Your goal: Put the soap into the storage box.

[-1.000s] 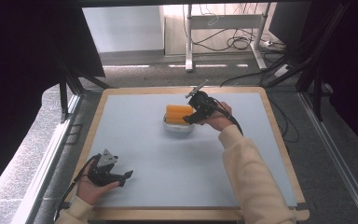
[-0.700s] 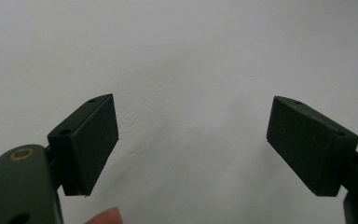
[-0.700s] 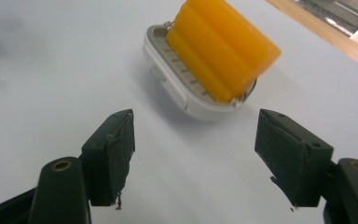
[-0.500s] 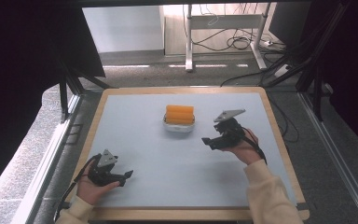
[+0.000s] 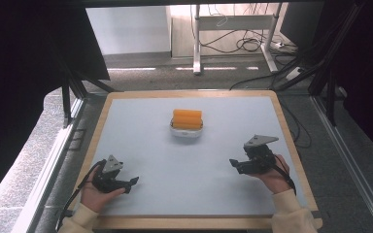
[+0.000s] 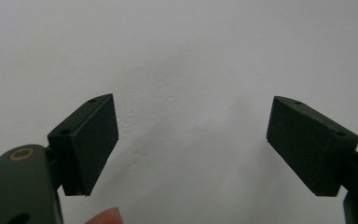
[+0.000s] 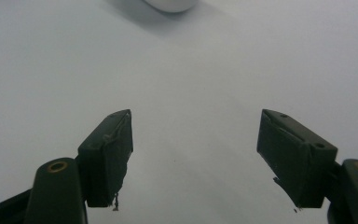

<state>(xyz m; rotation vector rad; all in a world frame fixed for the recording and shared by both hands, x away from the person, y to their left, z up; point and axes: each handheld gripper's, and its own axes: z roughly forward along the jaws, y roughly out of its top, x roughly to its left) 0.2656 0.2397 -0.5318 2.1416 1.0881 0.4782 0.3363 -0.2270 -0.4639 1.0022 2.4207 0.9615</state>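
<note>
We see wide bare mat (image 5: pixel 189 165) between left gripper (image 5: pixel 132 181) and right gripper (image 5: pixel 234 163), both spread, empty. Corn (image 5: pixel 187 117) in white bowl (image 5: pixel 186 132) mid-table (far half). Right gripper has drawn back toward near edge.

Grey carpeted floor (image 5: pixel 223 77), white desk legs (image 5: pixel 196 43), tangled cables (image 5: pixel 245 44), dark curtains (image 5: pixel 24 58)

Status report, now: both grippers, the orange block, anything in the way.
Left gripper open, empty, near left. Right gripper open, empty, near right. Orange block sits in the white bowl, mid-table, untouched. Nothing between grippers and bowl.
</note>
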